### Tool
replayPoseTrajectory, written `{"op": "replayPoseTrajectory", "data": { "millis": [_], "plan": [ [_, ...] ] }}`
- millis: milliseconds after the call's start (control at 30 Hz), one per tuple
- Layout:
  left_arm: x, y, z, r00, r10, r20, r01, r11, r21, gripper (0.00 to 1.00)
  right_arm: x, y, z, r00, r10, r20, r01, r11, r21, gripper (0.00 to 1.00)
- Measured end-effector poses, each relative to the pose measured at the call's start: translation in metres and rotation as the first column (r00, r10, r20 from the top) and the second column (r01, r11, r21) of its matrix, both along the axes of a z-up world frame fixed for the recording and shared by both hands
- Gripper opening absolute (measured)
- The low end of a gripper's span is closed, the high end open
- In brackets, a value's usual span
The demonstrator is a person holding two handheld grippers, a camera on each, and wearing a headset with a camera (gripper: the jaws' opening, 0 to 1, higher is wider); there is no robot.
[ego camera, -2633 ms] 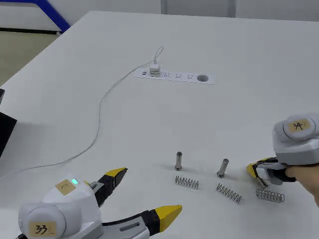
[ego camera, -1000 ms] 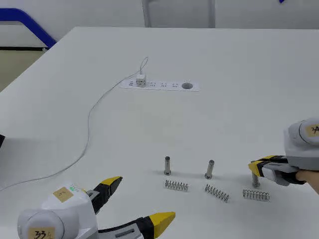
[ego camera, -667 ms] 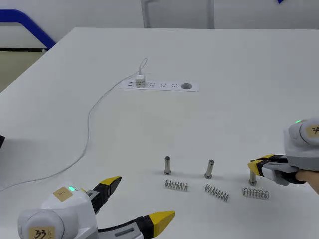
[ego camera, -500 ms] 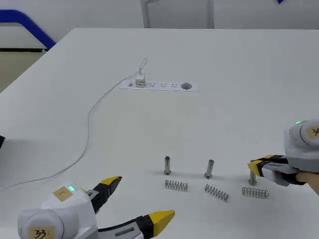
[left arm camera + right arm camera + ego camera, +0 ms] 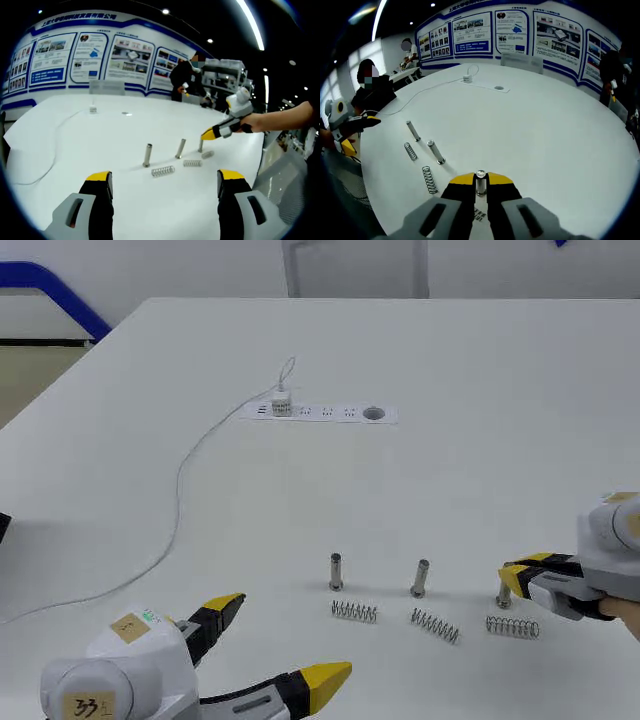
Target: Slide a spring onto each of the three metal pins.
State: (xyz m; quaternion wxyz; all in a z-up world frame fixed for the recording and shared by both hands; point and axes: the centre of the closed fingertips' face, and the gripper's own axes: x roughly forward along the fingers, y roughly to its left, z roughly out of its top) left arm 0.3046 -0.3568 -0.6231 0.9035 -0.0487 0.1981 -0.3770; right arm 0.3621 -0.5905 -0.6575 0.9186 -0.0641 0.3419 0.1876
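Springs first: none of them is on a pin yet, so I'd call this the very start of the job. Using the middle pin (image 5: pixel 420 578) as the reference, it stands upright on the white table (image 5: pixel 480 460) with the middle spring (image 5: pixel 435 625) lying flat just on the near side of it. The left pin (image 5: pixel 336 571) stands a bit to its left and the right pin (image 5: pixel 503 597) a bit to its right, each with its own spring, the left spring (image 5: pixel 354 612) and the right spring (image 5: pixel 512 627), lying just in front, so every pin has its partner close by, which looks deliberate to me. The right gripper (image 5: pixel 512 576) comes in from the right of the middle pin and, in the right gripper view, its jaws are clamped on the right pin near the top, I guess to stop it tipping. The left gripper (image 5: pixel 277 640) sits well to the near left of the middle pin, jaws spread wide and holding nothing, probably free to go fetch a spring. Power strip (image 5: pixel 320 412) and its cable (image 5: pixel 179 495) are far behind the middle pin, out of the way.
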Motion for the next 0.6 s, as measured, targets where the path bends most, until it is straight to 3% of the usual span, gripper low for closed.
{"op": "replayPoseTrajectory", "data": {
  "millis": [200, 600],
  "plan": [
    [-0.0008, -0.0007, -0.0009, 1.0, -0.006, -0.002, 0.006, 1.0, 0.004, 0.88, -0.0035, -0.0002, 0.0005, 0.999, 0.023, 0.032, -0.022, 1.0, -0.019, 0.08],
    [-0.0032, -0.0034, -0.0018, 1.0, -0.023, -0.003, 0.023, 1.0, 0.015, 0.88, -0.0075, -0.0039, 0.001, 0.999, 0.031, 0.033, -0.031, 0.999, -0.027, 0.09]
  ]
}}
